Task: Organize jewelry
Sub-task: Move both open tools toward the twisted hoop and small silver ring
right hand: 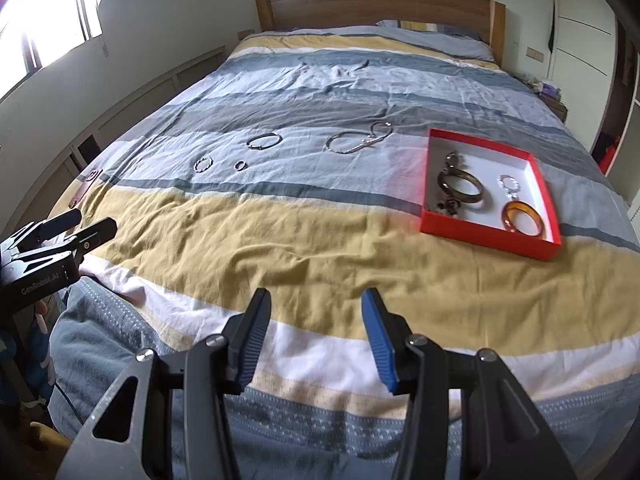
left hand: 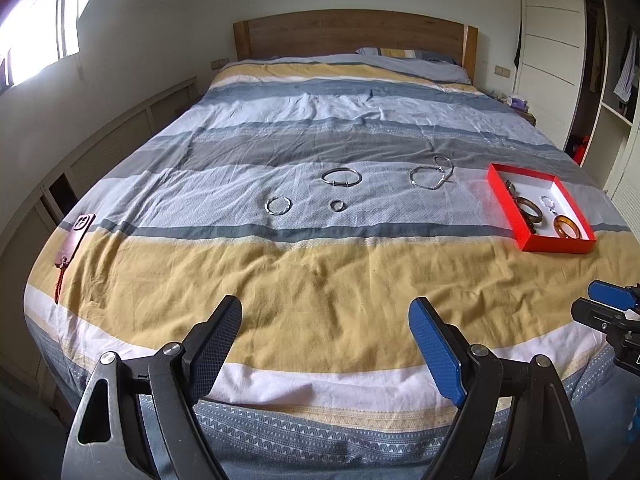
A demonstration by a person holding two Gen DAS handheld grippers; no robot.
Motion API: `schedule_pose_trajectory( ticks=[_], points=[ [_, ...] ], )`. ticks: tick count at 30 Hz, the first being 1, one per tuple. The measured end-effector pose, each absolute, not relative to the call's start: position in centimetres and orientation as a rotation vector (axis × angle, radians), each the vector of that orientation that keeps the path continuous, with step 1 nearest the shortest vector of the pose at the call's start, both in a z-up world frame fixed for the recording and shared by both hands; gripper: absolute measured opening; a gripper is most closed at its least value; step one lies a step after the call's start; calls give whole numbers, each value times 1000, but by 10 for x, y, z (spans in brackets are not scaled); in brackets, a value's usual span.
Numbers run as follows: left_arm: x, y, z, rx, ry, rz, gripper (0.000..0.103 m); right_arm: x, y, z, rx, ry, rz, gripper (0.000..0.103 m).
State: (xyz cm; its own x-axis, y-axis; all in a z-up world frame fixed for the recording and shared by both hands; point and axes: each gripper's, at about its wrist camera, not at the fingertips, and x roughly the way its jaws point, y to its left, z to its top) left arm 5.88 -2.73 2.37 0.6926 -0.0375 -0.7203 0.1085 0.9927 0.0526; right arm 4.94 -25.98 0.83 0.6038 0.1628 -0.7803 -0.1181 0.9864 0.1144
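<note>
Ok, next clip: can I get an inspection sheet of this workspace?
Surface: striped yellow, grey and white bedspread, wrinkled.
Job's things: red shallow box holding amber bangle and dark bangle; loose on bedspread: silver bangle, silver chain, small twisted hoop, small ring.
Clutter: reddish phone case.
Grippers: left tongs open, empty; right tongs open, empty.
Cables: nothing seen.
Surroundings: wooden headboard, white wardrobe.
</note>
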Motion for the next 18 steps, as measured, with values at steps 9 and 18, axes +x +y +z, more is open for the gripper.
schedule_pose_trajectory(
  ticks=[9, 18],
  points=[
    [88, -18, -3, 78, 879, -68, 84, 82, -252, -18, 64, 959, 189, 45],
    [118, -9, -35, 79, 958, -51, 84, 114, -243, -48, 62, 1020, 220, 45]
  ],
)
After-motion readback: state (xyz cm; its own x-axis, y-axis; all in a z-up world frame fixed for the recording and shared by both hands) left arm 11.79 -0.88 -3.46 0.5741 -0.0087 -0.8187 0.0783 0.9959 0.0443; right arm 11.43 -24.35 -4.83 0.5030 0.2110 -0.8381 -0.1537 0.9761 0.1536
